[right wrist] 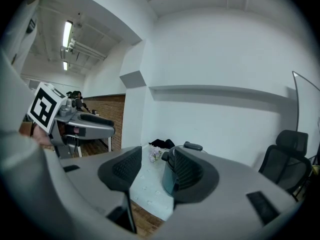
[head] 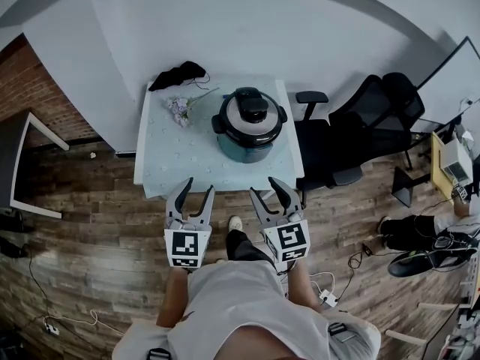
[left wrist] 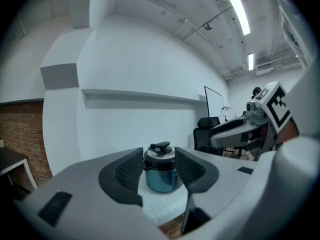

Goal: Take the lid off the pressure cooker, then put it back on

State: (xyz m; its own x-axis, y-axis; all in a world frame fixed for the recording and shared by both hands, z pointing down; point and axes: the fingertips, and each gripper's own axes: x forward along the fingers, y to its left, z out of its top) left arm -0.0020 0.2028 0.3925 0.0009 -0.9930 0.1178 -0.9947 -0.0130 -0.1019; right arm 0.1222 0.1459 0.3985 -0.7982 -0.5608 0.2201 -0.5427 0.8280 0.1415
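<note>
L gripper (head: 199, 186) & R gripper (head: 264, 186), lower centre: your jaws apart, empty, aimed at pressure cooker (head: 248, 137) above for approach; lid (head: 252, 109) on.

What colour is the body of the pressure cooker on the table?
The cooker body is teal blue; the left gripper view shows it best.

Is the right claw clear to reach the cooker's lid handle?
Likely yes: the right claw is open, short of the table, with nothing standing between it and the lid handle.
</note>
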